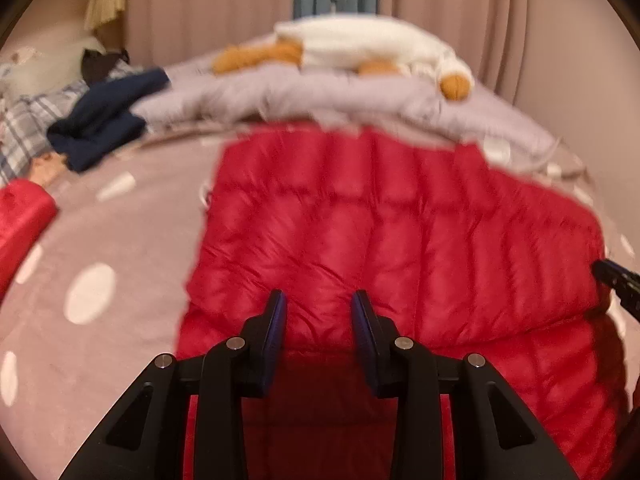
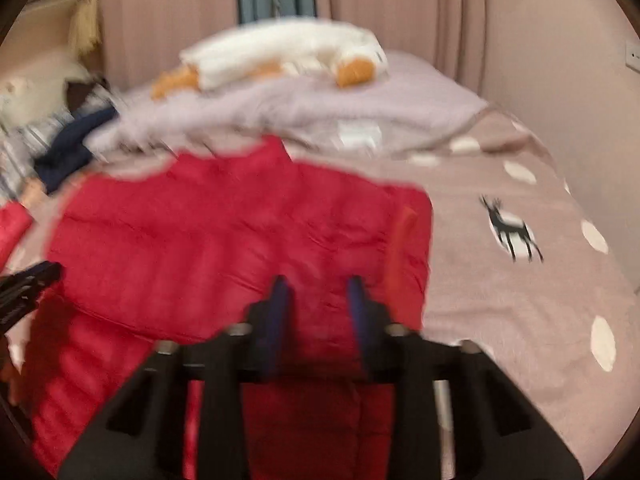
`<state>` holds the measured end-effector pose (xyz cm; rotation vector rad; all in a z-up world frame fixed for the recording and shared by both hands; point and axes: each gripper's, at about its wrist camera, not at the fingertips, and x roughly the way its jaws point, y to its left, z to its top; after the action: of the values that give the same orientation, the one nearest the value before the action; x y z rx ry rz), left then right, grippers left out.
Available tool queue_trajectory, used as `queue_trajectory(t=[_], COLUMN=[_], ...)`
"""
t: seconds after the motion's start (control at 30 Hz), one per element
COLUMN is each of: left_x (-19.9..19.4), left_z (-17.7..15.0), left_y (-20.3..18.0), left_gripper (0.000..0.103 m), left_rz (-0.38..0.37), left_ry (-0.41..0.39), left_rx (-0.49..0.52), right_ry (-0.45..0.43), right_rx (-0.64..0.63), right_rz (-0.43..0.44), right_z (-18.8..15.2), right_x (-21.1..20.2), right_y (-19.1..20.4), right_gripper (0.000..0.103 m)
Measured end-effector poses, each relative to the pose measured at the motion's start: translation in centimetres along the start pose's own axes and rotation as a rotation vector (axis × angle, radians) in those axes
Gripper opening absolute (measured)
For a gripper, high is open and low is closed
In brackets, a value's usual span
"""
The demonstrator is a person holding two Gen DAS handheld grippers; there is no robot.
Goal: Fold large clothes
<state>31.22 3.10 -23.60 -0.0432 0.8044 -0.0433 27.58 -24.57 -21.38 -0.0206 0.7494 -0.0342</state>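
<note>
A red quilted down jacket (image 1: 380, 220) lies spread on a pink dotted bedspread (image 1: 120, 248), with its near part folded up over itself. My left gripper (image 1: 318, 300) sits at the fold's near edge, left of middle, and puffy fabric fills the narrow gap between its blue pads, creasing toward them. My right gripper (image 2: 318, 286) holds the same folded edge of the jacket (image 2: 220, 232) near its right side, blurred, with red fabric between the pads. Each gripper shows at the rim of the other's view: the right gripper (image 1: 616, 280) and the left gripper (image 2: 28, 284). A red sleeve (image 1: 24, 220) trails off to the left.
A grey duvet (image 1: 320, 96) with a white and orange plush toy (image 1: 360, 44) lies across the bed's far side. A navy garment (image 1: 108, 120) and plaid cloth (image 1: 24, 132) lie at the far left. Bare bedspread (image 2: 520, 300) stretches right of the jacket. Curtains hang behind.
</note>
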Motion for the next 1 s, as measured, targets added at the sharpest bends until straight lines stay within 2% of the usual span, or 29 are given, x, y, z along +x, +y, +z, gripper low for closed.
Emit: queue_trajectory(t=[0.07, 0.23, 0.33, 0.4, 0.6, 1.0], left_x=[1.1, 1.0, 0.6, 1.0, 2.2, 2.3], left_z=[-0.3, -0.2, -0.3, -0.5, -0.3, -0.3], left_y=[-0.1, 0.5, 0.2, 0.3, 0.3, 0.1], left_gripper=[0.035, 0.035, 0.035, 0.035, 0.035, 0.035], left_rz=[-0.022, -0.054, -0.050, -0.052, -0.060, -0.055], left_ry=[0.034, 0.033, 0.018, 0.037, 0.058, 0.056], left_rx=[0.001, -0.026, -0.015, -0.016, -0.022, -0.018], right_ry=[0.034, 0.046, 0.029, 0.029, 0.078, 0.084], right_rx=[0.004, 0.033, 0.027, 0.008, -0.009, -0.034], right_rz=[0.013, 0.029, 0.015, 0.001, -0.007, -0.026], right_z=[-0.5, -0.6, -0.5, -0.5, -1.5, -1.4], right_x=[1.4, 1.7, 1.1, 1.1, 3.1, 3.2], right_y=[-0.1, -0.5, -0.3, -0.1, 0.1, 0.5], right_gripper=[0.023, 0.023, 0.024, 0.024, 0.026, 0.027])
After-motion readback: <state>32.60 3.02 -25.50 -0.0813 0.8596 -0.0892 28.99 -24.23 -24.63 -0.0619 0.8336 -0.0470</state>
